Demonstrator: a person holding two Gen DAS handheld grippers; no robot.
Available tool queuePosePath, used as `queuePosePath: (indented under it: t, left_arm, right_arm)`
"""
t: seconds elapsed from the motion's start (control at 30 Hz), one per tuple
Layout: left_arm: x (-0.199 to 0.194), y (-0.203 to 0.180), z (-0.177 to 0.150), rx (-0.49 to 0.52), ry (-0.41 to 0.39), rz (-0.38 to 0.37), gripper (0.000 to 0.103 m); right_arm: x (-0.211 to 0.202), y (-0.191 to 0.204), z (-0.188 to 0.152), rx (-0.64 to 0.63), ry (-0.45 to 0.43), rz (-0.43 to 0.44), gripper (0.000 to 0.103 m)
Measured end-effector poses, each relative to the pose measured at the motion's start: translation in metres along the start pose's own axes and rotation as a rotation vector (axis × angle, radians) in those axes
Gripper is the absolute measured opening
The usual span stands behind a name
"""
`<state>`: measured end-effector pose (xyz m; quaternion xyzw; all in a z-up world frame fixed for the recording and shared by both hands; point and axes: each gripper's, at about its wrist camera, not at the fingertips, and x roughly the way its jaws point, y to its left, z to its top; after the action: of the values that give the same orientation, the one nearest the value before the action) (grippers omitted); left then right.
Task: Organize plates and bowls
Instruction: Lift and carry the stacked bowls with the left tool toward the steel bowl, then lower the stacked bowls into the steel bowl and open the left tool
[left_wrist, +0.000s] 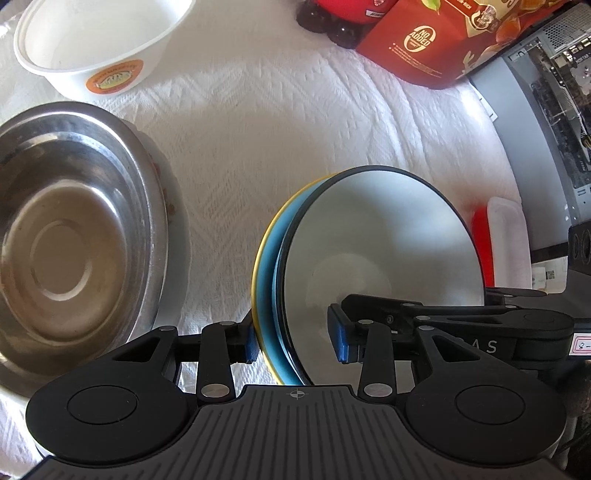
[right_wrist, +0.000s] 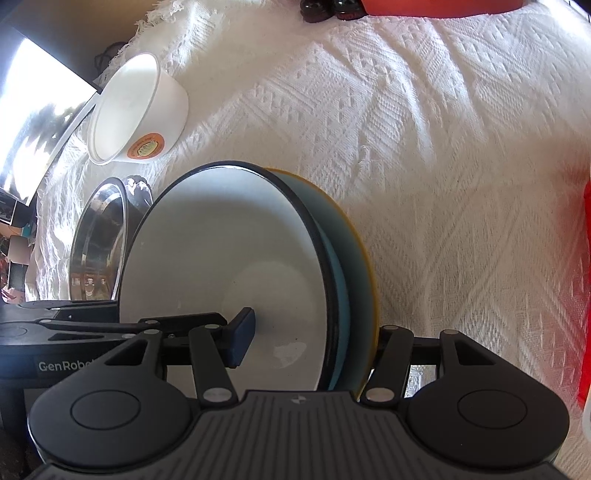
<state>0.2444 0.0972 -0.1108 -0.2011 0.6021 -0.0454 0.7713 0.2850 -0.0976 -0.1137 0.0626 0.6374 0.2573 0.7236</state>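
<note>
Item, nearest: white bowl with dark rim (left_wrist: 380, 240), nested in a blue bowl with a yellow edge (left_wrist: 264, 266), the pair tipped on edge above the white woven cloth (left_wrist: 258, 129), near its middle. Whether the lower rim touches the cloth cannot be told.

Left gripper (left_wrist: 295, 345): jaws partly closed across the nested walls, one blue pad behind the yellow edge, the other inside the white bowl. Outer contact appears made; the inner pad looks just off the surface, so a firm hold cannot be confirmed.

Right gripper (right_wrist: 310, 338): enters from the opposite side, one pad inside the white bowl, the far finger behind the blue-and-yellow wall; same doubt.

Both tools level, facing one another across the pair.

Item, beside: steel bowl (left_wrist: 74, 236), toward the cloth's left edge, on a pale patterned plate.

Item, far left corner: white paper bowl (left_wrist: 99, 40), alone.

Progress, judged: two stacks formed; paper bowl unplaced.
</note>
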Motion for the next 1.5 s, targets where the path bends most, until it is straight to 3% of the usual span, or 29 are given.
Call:
queuePosePath:
  t: [0.27, 0.4, 0.6, 0.73, 1.0, 1.17, 1.37, 1.5]
  left_arm:
    - [-0.022, 0.0, 0.004, -0.01, -0.034, -0.014, 0.04]
    - [-0.047, 0.005, 0.011, -0.014, -0.09, -0.02, 0.04]
    - [-0.09, 0.024, 0.022, -0.032, -0.183, 0.006, 0.043]
    - [-0.115, 0.055, 0.023, -0.103, -0.227, -0.002, 0.043]
    - [-0.151, 0.118, 0.008, -0.221, -0.277, 0.078, 0.043]
    - [-0.139, 0.163, 0.004, -0.3, -0.236, 0.1, 0.043]
    - [-0.114, 0.191, -0.005, -0.349, -0.179, 0.068, 0.039]
    - [-0.108, 0.189, -0.008, -0.346, -0.171, 0.07, 0.039]
  right_arm:
    - [-0.008, 0.008, 0.001, -0.016, -0.008, 0.0, 0.056]
    - [-0.023, 0.02, 0.008, -0.038, -0.025, 0.005, 0.056]
    - [-0.049, 0.059, 0.029, -0.112, -0.065, 0.051, 0.057]
    - [-0.053, 0.098, 0.043, -0.192, -0.096, 0.055, 0.057]
    - [-0.019, 0.17, 0.06, -0.279, -0.043, 0.133, 0.057]
    - [0.019, 0.205, 0.07, -0.318, 0.025, 0.184, 0.057]
    - [0.075, 0.215, 0.073, -0.282, 0.138, 0.163, 0.057]
    - [0.089, 0.211, 0.067, -0.278, 0.155, 0.114, 0.057]
